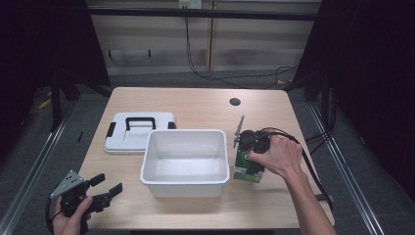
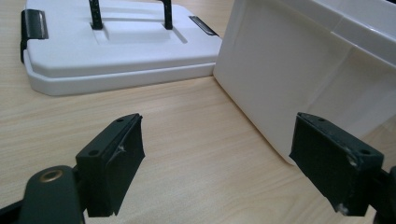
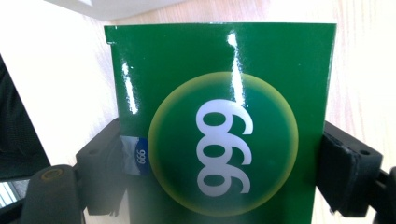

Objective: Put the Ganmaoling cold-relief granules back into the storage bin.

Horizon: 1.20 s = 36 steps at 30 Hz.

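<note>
A glossy green box (image 1: 247, 172) printed with "999" stands on the table just right of an empty white bin (image 1: 186, 133). From above, my right gripper (image 1: 248, 164) is shut on it. In the right gripper view the green box (image 3: 224, 93) sits between both jaws of that gripper (image 3: 224, 172), and each pad presses a side. At the table's front left corner my left gripper (image 1: 108, 183) is held open and empty. In the left gripper view its jaws (image 2: 233, 158) stand wide apart over bare wood, facing the bin's wall (image 2: 299, 70).
A white lid (image 1: 128, 136) with a black handle and latches lies flat behind and left of the bin, and the lid (image 2: 116, 46) lies ahead of the left gripper. The wooden table (image 1: 195, 105) has a cable hole (image 1: 235, 102) at the back right.
</note>
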Each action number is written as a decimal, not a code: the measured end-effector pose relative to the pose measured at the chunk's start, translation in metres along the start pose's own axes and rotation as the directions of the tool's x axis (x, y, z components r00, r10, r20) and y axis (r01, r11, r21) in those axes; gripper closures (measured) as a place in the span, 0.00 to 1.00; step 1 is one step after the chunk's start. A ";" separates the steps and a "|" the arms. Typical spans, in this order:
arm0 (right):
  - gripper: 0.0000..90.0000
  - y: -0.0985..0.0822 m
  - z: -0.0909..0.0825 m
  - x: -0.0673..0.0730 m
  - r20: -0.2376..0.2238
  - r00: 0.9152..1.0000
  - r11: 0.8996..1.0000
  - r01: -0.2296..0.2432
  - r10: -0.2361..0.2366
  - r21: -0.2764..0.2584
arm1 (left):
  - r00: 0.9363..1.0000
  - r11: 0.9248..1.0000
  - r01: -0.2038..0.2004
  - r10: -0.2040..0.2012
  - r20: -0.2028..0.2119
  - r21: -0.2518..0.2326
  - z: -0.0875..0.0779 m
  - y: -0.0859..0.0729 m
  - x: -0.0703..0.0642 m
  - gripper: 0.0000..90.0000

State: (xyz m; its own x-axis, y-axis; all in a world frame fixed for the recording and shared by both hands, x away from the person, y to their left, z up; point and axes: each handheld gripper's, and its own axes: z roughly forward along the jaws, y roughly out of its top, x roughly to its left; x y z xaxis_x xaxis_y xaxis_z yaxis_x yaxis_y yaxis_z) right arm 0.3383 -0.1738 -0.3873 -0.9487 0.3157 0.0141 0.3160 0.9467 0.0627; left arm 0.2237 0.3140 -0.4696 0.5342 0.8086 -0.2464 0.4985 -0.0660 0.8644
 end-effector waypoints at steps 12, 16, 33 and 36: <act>0.18 0.001 -0.017 0.000 0.003 1.000 1.000 0.013 -0.013 -0.021 | 1.000 1.000 -0.001 0.001 0.000 0.001 0.000 0.000 0.000 0.19; 0.18 0.001 -0.021 0.000 0.005 1.000 1.000 0.019 -0.019 -0.018 | 1.000 1.000 0.005 -0.005 -0.001 -0.004 0.001 0.000 0.000 0.19; 0.18 0.006 -0.040 0.000 0.020 0.999 0.999 0.026 -0.025 -0.036 | 1.000 1.000 -0.004 0.004 0.001 0.001 0.000 0.000 0.000 0.19; 0.18 0.005 -0.042 -0.001 0.017 1.000 0.999 0.022 -0.021 -0.036 | 1.000 1.000 -0.001 0.001 0.000 -0.001 0.000 0.000 0.000 0.19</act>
State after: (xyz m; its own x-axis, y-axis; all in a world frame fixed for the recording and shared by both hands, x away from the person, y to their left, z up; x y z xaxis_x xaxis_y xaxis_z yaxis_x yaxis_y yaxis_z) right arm 0.3409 -0.1722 -0.3446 -0.9550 0.2966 -0.0045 0.2948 0.9504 0.0990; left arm 0.2239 0.3140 -0.4697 0.5347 0.8085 -0.2456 0.4977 -0.0664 0.8648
